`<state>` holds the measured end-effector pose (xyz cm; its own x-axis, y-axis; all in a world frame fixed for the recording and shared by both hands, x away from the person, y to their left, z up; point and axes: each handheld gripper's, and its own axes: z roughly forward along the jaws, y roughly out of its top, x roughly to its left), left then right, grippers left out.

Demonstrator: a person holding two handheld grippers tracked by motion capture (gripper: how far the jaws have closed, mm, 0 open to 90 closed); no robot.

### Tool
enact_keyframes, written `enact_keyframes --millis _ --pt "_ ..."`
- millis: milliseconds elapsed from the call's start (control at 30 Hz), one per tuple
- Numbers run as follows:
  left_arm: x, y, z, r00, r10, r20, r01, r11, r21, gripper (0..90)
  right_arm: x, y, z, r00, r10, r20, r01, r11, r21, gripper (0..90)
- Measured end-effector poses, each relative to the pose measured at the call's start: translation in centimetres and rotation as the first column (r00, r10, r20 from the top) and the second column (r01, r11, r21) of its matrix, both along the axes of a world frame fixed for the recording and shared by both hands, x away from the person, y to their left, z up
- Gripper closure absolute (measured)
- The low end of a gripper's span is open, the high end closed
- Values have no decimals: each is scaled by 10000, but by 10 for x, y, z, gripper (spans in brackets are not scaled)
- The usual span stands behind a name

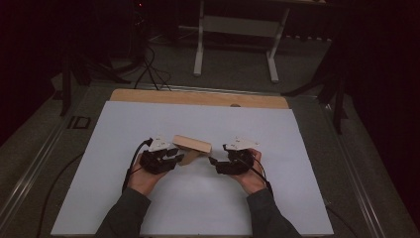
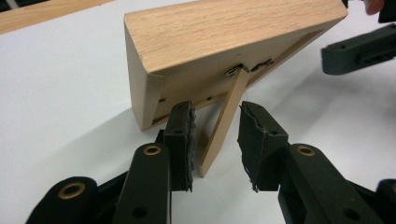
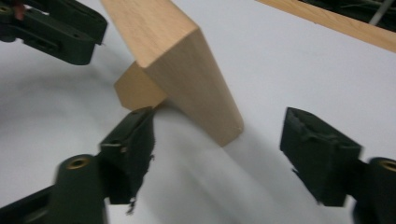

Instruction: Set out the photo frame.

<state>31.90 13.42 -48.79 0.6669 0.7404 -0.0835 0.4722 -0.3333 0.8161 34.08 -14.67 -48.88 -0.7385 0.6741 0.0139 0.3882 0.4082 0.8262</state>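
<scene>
While the room beyond the table (image 1: pixel 124 95) sits in near darkness, with only the legs of a pale stand (image 1: pixel 200 44) to be made out on the floor, the lit white sheet (image 1: pixel 148 208) shows the work clearly enough. A wooden picture frame (image 1: pixel 192 145) stands tilted near the middle of the sheet, back side toward the person, propped on its hinged easel leg (image 2: pixel 223 125). Its front face is turned away, and its far end is cut off at the top edge of the left gripper view.

Both forearms come in from below, sleeves cut off at the bottom of the high view. The left gripper (image 2: pixel 215 140) sits at the frame's left end, its jaws partly open astride the easel leg: the leg runs up between the pads, near the left one, though I cannot tell if it touches, and the right pad stands clear. The right gripper (image 3: pixel 219 154) waits at the frame's right end, jaws wide apart, the frame's lower corner lying between them, touching neither. That view is somewhat blurred.
</scene>
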Motion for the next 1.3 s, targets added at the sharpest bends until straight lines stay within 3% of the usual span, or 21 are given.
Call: enact_keyframes --millis 300,833,1300 --pt "-2 -4 1 9998 5 182 -7 10000 94 694 1 -6 1 9997 -198 116 195 9996 204 483" --pt "1 -6 0 9999 29 168 -33 9998 216 706 11 -7 -1 9975 -688 -148 694 9964 481 657" --pt "1 -9 0 9994 156 324 -165 9994 289 745 21 3 -5 9956 -934 5 933 9950 345 804"
